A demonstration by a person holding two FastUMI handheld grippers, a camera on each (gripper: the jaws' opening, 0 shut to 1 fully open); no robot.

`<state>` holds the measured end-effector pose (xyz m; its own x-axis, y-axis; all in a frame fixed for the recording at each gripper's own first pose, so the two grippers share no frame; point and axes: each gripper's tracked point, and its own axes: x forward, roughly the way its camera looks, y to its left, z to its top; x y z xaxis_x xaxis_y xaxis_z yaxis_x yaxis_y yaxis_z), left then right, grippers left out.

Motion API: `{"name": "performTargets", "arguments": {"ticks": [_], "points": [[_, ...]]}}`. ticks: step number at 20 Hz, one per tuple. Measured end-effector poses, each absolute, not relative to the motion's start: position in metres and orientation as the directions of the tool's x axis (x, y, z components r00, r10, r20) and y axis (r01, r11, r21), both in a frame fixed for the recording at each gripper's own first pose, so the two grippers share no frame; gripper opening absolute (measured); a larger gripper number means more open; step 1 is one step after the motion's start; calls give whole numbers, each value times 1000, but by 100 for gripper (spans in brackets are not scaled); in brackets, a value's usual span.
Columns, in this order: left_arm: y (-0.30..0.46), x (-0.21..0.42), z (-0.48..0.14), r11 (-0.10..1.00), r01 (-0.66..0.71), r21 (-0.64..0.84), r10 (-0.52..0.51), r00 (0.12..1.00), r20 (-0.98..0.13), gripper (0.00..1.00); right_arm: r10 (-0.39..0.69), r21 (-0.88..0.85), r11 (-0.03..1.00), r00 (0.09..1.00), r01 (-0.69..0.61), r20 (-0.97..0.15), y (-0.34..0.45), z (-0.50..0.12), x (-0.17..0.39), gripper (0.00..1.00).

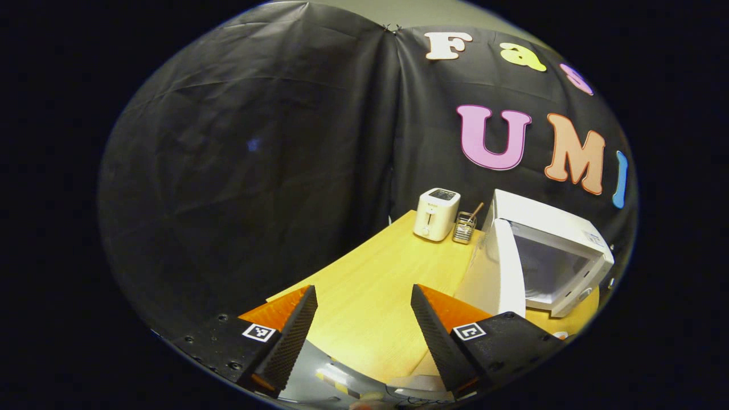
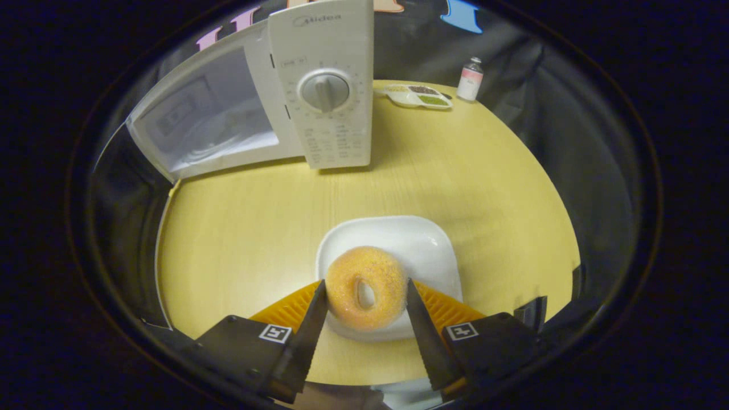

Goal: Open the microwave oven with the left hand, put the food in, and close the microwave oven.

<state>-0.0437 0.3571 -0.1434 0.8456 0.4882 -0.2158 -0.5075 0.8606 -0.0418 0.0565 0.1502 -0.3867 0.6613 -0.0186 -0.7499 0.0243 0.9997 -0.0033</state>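
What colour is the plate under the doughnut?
White; the plate shows best in the right gripper view.

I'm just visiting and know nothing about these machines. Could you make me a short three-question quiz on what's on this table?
1. True or false: the microwave door is open.
2. What lies between the right gripper fingers: A) donut, B) bottle, C) toaster?
3. Fill in: the donut sits on a white ____.

Key: 1 true. 2 A; the fingers flank it, though contact is unclear. 3 plate.
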Motion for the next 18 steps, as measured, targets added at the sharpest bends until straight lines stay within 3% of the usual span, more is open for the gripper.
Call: {"name": "performTargets", "arguments": {"ticks": [2,3,5,6,10,11,13,14,16,18], "points": [[361,-35,-150,879,-476,-29,457,858,-234,97,8,38,999,682,29,-731,173,-375,55,83],[359,-30,-151,891,-454,-20,437,868,-237,98,25,60,998,693,27,-720,186,-368,54,77],[356,-21,-152,913,-407,-11,392,887,-242,97,67,114,993,714,18,-697,213,-356,53,77],[355,-18,-154,923,-385,-14,370,895,-248,98,93,146,989,723,11,-685,228,-351,54,83],[350,-9,-166,944,-325,-55,298,913,-279,97,193,256,966,736,-28,-649,286,-340,56,77],[349,-7,-169,946,-317,-66,287,914,-286,98,218,284,958,738,-38,-638,301,-337,59,83],[347,-3,-174,949,-300,-95,260,918,-298,98,267,334,940,746,-64,-610,327,-333,69,77],[343,0,-176,952,-283,-114,238,922,-304,98,284,353,933,754,-74,-592,338,-330,76,83],[339,4,-183,953,-270,-138,214,921,-326,95,302,379,921,769,-83,-564,357,-328,90,82],[341,7,-186,950,-274,-147,213,918,-335,96,298,399,914,795,-77,-528,371,-323,109,77]]}}
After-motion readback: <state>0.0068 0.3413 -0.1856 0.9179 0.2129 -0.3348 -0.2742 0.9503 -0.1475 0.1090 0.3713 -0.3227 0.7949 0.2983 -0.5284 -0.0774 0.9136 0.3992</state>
